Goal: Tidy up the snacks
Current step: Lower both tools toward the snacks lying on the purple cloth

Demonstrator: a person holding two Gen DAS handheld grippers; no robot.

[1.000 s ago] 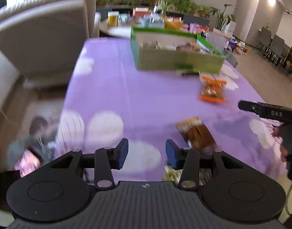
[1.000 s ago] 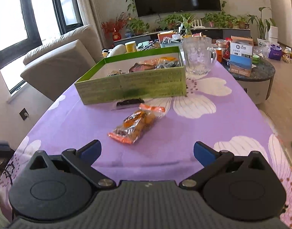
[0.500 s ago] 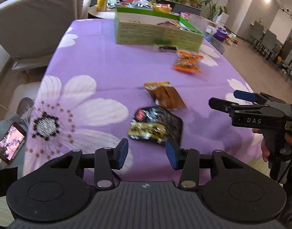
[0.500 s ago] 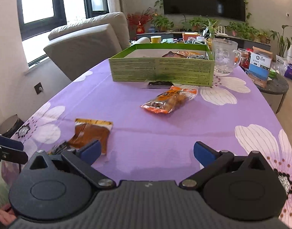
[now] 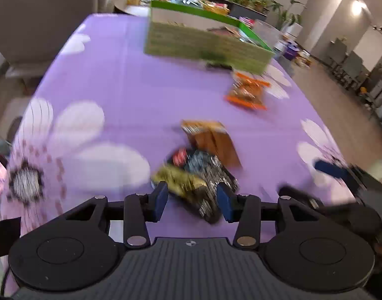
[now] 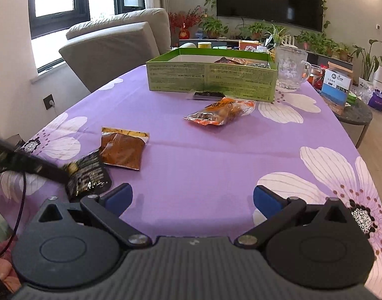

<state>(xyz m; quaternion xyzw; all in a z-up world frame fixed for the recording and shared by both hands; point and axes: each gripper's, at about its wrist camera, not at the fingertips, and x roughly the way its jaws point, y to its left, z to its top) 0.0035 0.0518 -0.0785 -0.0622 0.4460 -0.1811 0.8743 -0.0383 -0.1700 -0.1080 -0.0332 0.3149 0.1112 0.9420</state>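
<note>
The left claw [image 5: 192, 197] is positioned open around the black snack packet [image 5: 198, 182] on the desk [image 6: 216, 162]. The right claw [image 6: 192, 200] is held wide open, empty. Print on the green box [image 6: 211, 77] cannot be read.

Left wrist view motion-blurred; print on black snack pack [image 5: 199, 187] unreadable, its near end hidden btw the blue pads [image 5: 159, 201]. Green box [image 6: 211, 76] contents mostly hidden behind its front wall. Left gripper [image 6: 28, 165] cut off at left edge in right wrist view.
</note>
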